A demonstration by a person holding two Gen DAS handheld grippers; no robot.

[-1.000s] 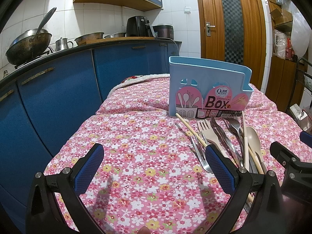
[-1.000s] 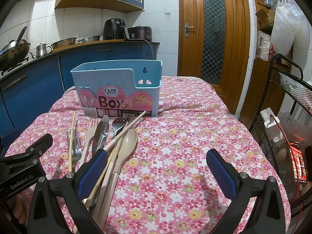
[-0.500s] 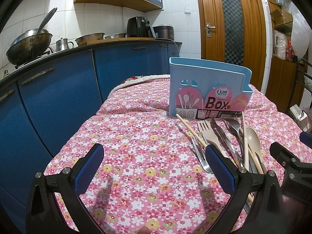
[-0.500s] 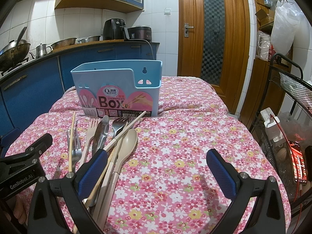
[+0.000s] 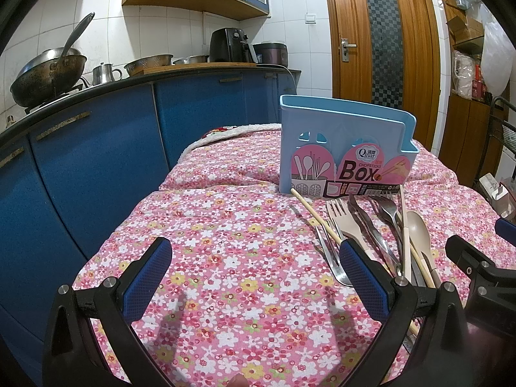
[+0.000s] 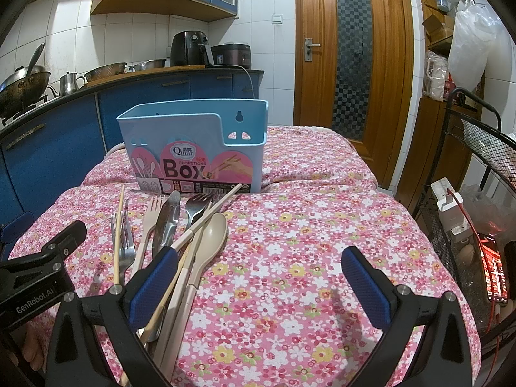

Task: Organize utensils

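A light blue chopsticks box [image 5: 345, 145] stands upright on the pink floral tablecloth [image 5: 225, 245]; it also shows in the right wrist view [image 6: 196, 148]. Several utensils lie in front of it: a beige spoon [image 6: 209, 235], a beige fork [image 6: 150, 216], metal forks [image 6: 122, 242], a metal knife [image 6: 167, 222] and wooden chopsticks [image 6: 119, 225]. My left gripper [image 5: 254, 277] is open and empty, left of the pile. My right gripper [image 6: 258, 277] is open and empty, right of the pile, its left finger [image 6: 151, 287] over the handles.
Blue kitchen cabinets [image 5: 96, 161] run along the left, with a wok [image 5: 45, 74] and pots on the counter. A wooden door [image 6: 351, 64] stands behind the table. A black wire rack [image 6: 477, 161] and a glowing heater [image 6: 493, 274] stand at the right.
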